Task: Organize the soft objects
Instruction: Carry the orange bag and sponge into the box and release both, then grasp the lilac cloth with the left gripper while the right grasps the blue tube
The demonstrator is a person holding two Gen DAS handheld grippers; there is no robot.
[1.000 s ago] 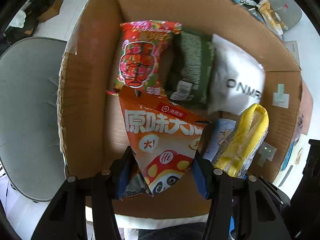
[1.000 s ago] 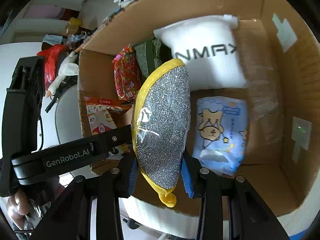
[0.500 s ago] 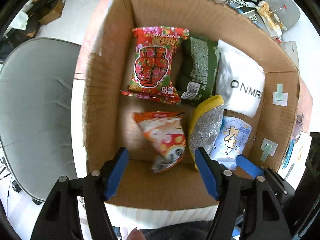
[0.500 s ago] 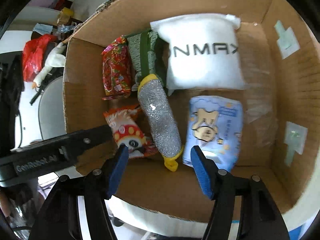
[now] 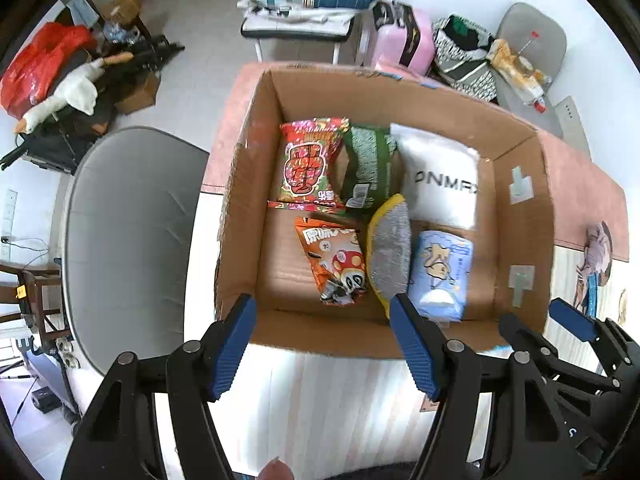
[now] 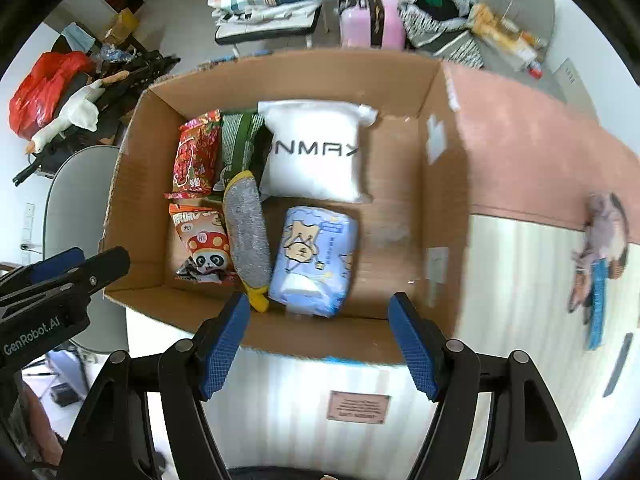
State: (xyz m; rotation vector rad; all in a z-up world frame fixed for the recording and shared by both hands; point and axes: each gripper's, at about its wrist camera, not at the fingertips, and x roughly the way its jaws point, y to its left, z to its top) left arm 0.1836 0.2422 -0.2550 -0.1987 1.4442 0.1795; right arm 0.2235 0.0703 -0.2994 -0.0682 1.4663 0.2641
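Observation:
An open cardboard box (image 5: 240,216) (image 6: 444,184) holds several soft items. The orange snack bag (image 5: 334,264) (image 6: 202,246) and the yellow-edged silver scrubber (image 5: 390,256) (image 6: 246,236) lie side by side on its floor, next to a blue tissue pack (image 5: 440,272) (image 6: 314,260). Behind them are a red snack bag (image 5: 308,162) (image 6: 194,154), a green bag (image 5: 370,168) (image 6: 240,140) and a white pouch (image 5: 440,178) (image 6: 316,156). My left gripper (image 5: 324,350) and right gripper (image 6: 318,344) are both open and empty, above the box's near wall.
A grey chair (image 5: 128,240) stands left of the box. A pink cloth (image 6: 540,148) covers the table behind and right of the box. A small plush toy (image 6: 604,236) lies at the right. Clutter, a pink case (image 5: 404,38) and bedding fill the floor beyond.
Both grippers opened and let go: the orange snack bag and the scrubber dropped into the box. Both grippers then pulled back and up, away from the box.

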